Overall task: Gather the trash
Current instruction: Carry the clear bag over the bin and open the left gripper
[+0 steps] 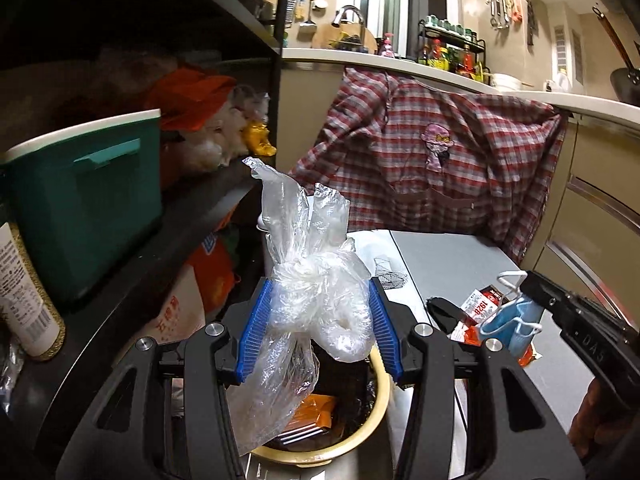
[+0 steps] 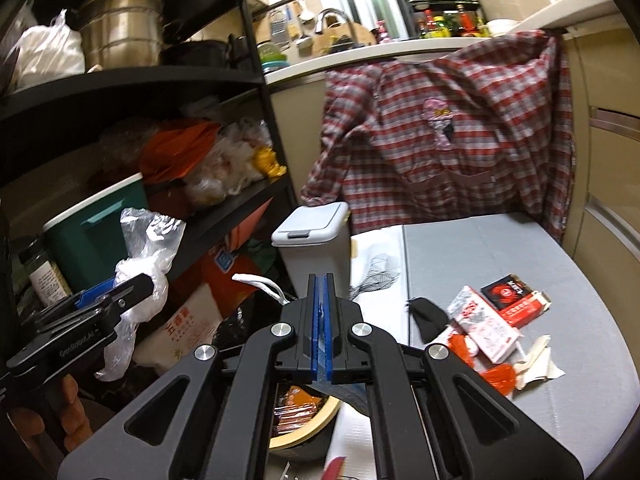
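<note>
Left tongs (image 1: 320, 320): half open, the two blue pads press on a crumpled clear plastic bag (image 1: 308, 280) from both sides; the bag stands up between them and its loose end hangs down below.
Right tongs (image 2: 320, 320): closed fully, blue pads together. In the left wrist view a blue face mask (image 1: 510, 326) with white ear loops hangs from their tip, so they pinch the mask.
Round bin (image 1: 380, 396): cream rim, dark liner, directly under both tongs at the near edge; orange wrappers (image 1: 314, 410) lie inside.
Plastic bag, place: above the round bin, held in the air, not touching the rim as far as I can see.
Tabletop (image 2: 500, 248): grey, to the right; on it remain a red and black box (image 2: 514, 300), a white and red carton (image 2: 486, 330), a small black cloth piece (image 2: 430, 316), orange scraps (image 2: 498, 378) and crumpled white paper (image 2: 538, 362), all close together.
Grey lidded bin (image 2: 312, 226): far side, between the shelf and the tabletop, lid closed.
Shelf (image 2: 224, 212): black, on the left; carries a green box (image 1: 86, 204) with white lid, bags, a metal pot (image 2: 122, 26).
Checked shirt (image 2: 440, 136): red and grey, hangs from the far counter edge.
</note>
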The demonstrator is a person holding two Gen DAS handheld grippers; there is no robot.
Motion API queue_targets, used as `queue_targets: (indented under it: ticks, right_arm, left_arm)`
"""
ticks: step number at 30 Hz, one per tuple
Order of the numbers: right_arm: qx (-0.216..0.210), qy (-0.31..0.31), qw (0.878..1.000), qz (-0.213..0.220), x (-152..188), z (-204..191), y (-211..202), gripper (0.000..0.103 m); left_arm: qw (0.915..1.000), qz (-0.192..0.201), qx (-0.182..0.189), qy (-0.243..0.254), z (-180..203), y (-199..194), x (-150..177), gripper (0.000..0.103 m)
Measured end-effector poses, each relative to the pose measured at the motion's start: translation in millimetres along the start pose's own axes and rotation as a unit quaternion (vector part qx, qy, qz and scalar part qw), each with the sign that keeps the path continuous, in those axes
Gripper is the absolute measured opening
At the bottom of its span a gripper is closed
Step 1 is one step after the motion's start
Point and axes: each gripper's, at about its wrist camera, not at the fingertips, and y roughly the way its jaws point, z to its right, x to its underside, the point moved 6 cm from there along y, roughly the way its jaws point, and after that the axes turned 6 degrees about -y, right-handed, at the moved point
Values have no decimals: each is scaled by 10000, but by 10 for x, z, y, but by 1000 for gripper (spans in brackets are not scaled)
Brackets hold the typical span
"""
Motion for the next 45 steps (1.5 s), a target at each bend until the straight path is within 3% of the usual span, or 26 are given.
queue_targets:
  ticks: [13,22,36,45]
  right_arm:
    - [-196,-321,9990,-223,19,-459,309,2]
    - [-355,-426,9976,-423,81,-683,636,2]
    - [-537,-365,9955,-693,201,-791,1111,2]
    - [-520,-271,9951,-793,246,-741,1292,2]
  left_arm:
    - [9997,5,-129,-227,-338,171,-48,48]
    - [9987,-251,-300,-318,-488,438,14,48]
    - [9956,-698,-392,-481,-591,829,113,48]
    - [9947,-758,-503,-484,-608,948,121,51]
